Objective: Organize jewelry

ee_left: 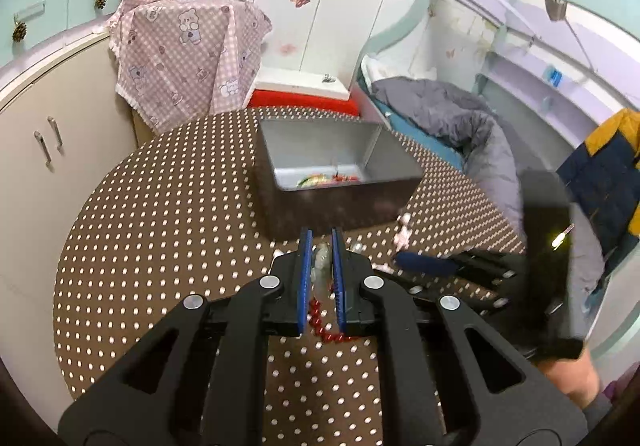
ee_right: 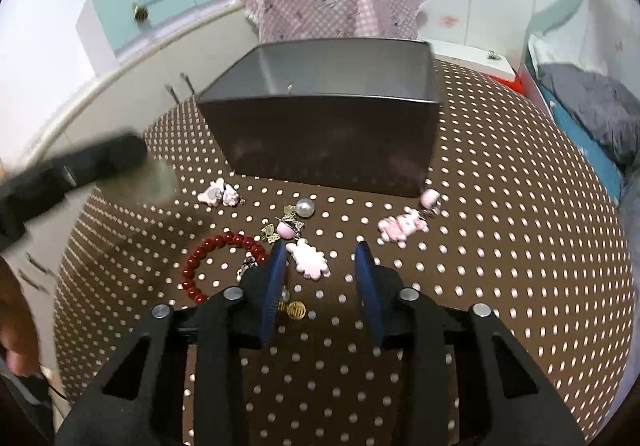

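While the left gripper [ee_left: 321, 242] has its blue pads [ee_left: 306, 266] pinched nearly together on a pale, translucent trinket [ee_left: 321, 260], a red bead bracelet [ee_left: 320, 320] shows on the brown polka-dot tablecloth [ee_left: 160, 246] under the jaws; whether it hangs from the grip or lies loose cannot be told. Ahead of this gripper stands a grey metal box [ee_left: 332, 170], with a few colourful pieces [ee_left: 324, 179] lying in its near left corner. In the right wrist view, the right gripper [ee_right: 322, 252] has its jaws apart with nothing pressed between them, poised over the cloth just beside a pink bear-shaped charm [ee_right: 309, 258]. The rest of the jewelry lies scattered on the cloth in front of the box's dark wall [ee_right: 320, 138]: a pearl bead [ee_right: 305, 207], a pink planet charm [ee_right: 290, 228], a pink-and-white bunny charm [ee_right: 402, 228], another pink charm [ee_right: 220, 195] further left, and a small gold disc [ee_right: 295, 311] between the fingers. The left gripper appears there as a blurred dark shape at the left edge.
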Motion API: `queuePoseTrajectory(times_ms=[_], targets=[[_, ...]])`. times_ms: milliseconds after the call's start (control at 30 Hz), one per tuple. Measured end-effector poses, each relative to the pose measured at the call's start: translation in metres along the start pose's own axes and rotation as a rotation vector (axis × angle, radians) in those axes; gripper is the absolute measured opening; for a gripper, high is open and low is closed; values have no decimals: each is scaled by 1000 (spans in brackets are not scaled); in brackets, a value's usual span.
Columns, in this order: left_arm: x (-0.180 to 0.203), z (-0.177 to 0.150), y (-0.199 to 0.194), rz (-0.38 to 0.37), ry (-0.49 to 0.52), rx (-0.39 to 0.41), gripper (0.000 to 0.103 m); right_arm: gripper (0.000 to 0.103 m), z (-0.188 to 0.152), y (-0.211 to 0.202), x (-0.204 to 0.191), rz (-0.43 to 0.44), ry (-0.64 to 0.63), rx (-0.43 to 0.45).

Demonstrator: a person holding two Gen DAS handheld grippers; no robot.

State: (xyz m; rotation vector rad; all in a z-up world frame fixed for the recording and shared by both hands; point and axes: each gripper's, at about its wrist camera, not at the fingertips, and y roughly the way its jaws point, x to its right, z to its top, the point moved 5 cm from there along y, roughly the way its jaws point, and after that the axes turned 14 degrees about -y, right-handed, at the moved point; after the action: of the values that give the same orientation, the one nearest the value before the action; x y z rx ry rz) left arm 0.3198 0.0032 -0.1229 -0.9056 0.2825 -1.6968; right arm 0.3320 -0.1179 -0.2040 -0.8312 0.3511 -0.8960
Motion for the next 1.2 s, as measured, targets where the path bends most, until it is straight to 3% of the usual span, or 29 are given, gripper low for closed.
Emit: queuePoseTrajectory(times_ms=[33, 200, 433, 567, 767, 1200], targets=[[0, 3, -1, -9, -5, 2, 10, 15, 1, 1, -2, -10, -26, -6], [4, 18, -1, -35, -22, 34, 10, 15, 3, -6, 1, -33, -48, 12], [7, 38, 11, -36, -38, 81, 10, 14, 31, -56, 27, -14, 39, 198], [8, 46, 21, -64, -63, 76, 10, 15, 56, -65, 42, -22, 81, 261], [6, 57, 39, -60, -91, 64, 10, 15, 73, -41, 49, -29, 103, 241], [4, 43, 76, 7, -107, -26, 11, 16, 62, -17, 51, 11, 146, 185]])
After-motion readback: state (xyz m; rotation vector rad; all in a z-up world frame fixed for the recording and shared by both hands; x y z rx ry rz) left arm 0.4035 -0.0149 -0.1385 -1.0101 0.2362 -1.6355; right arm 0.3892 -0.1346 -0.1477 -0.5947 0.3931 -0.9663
